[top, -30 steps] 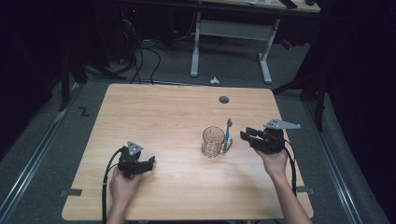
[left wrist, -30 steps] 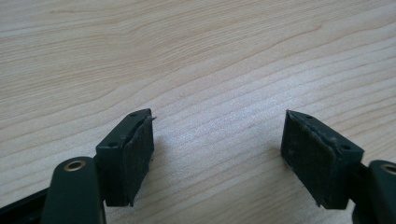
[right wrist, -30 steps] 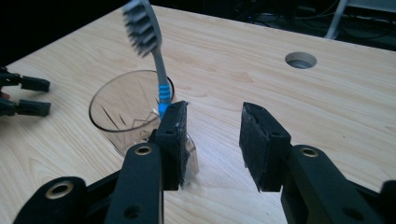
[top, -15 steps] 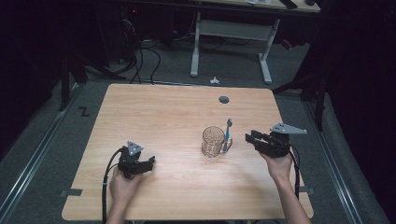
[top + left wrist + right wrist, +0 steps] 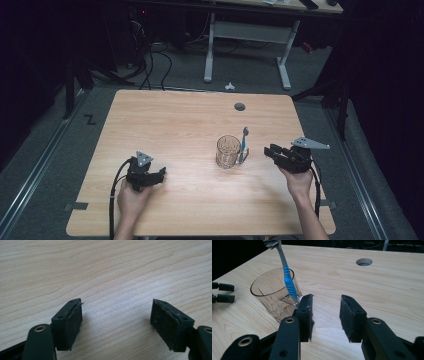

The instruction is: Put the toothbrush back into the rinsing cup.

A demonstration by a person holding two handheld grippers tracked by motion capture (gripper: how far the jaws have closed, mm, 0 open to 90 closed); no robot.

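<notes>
On the table [image 5: 190, 120], right of centre: a glass mug [image 5: 228, 152], upright. In the mug: a toothbrush [image 5: 243, 145], head up, leaning against the rim on the right. Just right of the mug, apart from it: the right gripper [image 5: 269, 150], pointing left toward it. Well left of the mug, near the front edge: the left gripper [image 5: 161, 173]. Behind the mug, toward the far edge: a cable hole [image 5: 240, 106].

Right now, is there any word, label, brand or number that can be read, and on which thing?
None: the glass mug, the toothbrush and the table carry no readable text.
"Z": a black mark shaped like this letter on the floor.
</notes>
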